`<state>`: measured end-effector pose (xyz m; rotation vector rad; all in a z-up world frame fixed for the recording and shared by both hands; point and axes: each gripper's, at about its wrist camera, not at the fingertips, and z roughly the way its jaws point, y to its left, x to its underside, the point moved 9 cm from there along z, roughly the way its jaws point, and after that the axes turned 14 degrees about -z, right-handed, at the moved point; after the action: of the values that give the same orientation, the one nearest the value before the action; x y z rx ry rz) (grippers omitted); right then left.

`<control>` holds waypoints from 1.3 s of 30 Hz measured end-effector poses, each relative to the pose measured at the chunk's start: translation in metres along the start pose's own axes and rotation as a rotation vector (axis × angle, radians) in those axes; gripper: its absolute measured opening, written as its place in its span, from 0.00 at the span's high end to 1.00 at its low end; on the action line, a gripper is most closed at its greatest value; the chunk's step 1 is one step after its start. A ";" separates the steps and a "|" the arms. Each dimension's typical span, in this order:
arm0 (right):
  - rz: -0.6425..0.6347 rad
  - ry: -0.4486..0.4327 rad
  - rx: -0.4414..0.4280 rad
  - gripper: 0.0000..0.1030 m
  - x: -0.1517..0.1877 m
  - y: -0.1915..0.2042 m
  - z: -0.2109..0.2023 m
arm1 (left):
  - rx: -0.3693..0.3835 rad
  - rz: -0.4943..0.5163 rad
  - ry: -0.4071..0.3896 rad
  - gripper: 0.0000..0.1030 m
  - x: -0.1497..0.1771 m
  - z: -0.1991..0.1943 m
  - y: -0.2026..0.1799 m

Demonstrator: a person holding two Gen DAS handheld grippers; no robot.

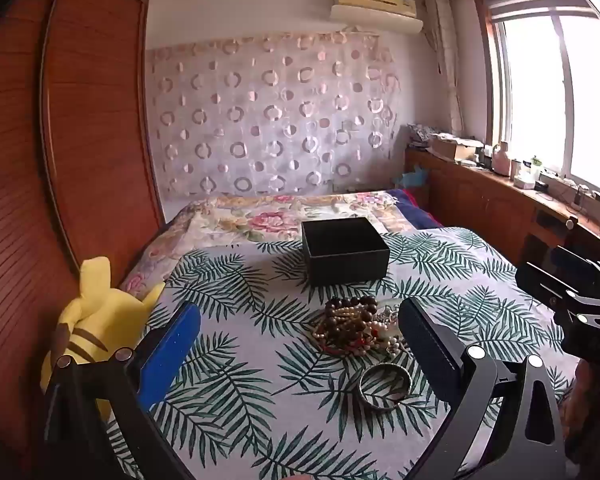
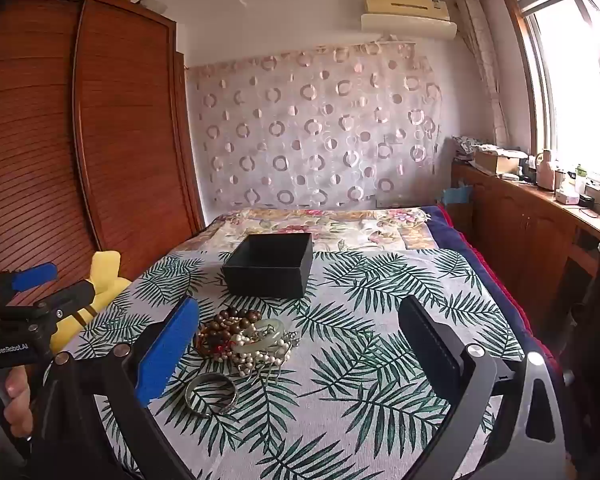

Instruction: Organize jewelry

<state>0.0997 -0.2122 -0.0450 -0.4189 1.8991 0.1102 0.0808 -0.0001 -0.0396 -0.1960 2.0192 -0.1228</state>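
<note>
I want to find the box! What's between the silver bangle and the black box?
The heap of beads and pearls lies between the silver bangle and the black box, on the leaf-print cloth; both wrist views show it.

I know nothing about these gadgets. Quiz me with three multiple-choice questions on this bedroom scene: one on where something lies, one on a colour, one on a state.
1. Where does the silver bangle lie?
A. inside the box
B. on the leaf-print cloth, nearer the camera than the bead pile
C. on the windowsill

2. What colour is the box?
A. black
B. white
C. red

3. How is the box?
A. shut with a lid
B. tipped on its side
C. open at the top, upright

Answers:
1 B, the bangle rests alone on the cloth in front of the pile.
2 A, its walls are black in both views.
3 C, the right wrist view looks into its lidless top.
</note>
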 end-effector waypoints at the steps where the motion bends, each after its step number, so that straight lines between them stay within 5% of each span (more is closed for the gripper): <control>1: -0.003 0.000 0.000 0.02 0.000 0.000 0.000 | 0.002 -0.004 -0.007 0.07 -0.001 0.000 0.000; 39: -0.002 0.001 0.001 0.02 -0.001 0.000 -0.003 | 0.005 -0.008 -0.010 0.07 -0.001 -0.001 0.000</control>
<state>0.0970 -0.2129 -0.0431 -0.4202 1.8997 0.1073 0.0807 0.0000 -0.0384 -0.2013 2.0083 -0.1324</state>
